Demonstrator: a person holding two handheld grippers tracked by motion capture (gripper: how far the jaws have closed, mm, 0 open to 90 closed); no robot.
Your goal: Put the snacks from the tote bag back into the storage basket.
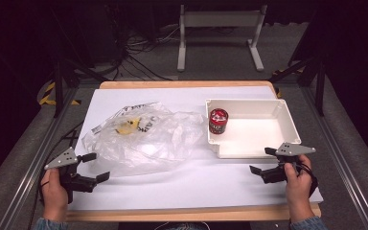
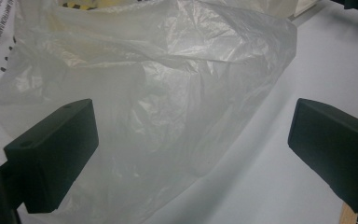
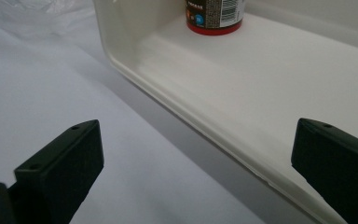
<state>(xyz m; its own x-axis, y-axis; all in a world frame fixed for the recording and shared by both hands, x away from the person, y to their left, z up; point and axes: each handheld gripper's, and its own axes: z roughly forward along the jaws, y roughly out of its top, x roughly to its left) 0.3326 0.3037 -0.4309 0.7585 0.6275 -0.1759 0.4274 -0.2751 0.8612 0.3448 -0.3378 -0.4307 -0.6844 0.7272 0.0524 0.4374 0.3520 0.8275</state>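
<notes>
1. Left gripper [image 1: 96, 166] and right gripper [image 1: 259, 160] rest near, each with its 2 jaws spread on nothing.
2. The crumpled clear plastic bag [image 1: 141, 139] lies left of centre, yellow showing inside.
3. The white tray [image 1: 287, 120], right, holds 1 red can [image 1: 218, 120]; the right gripper view shows its barcode.

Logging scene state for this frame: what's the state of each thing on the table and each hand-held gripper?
Plastic bag: crumpled, lying flat on the table, something yellow inside.
Red can: upright in the tray's near-left corner.
White tray: upright, holds the can.
Left hand-held gripper: open, holding nothing, at the bag's edge.
Right hand-held gripper: open, holding nothing, beside the tray's near rim.
</notes>
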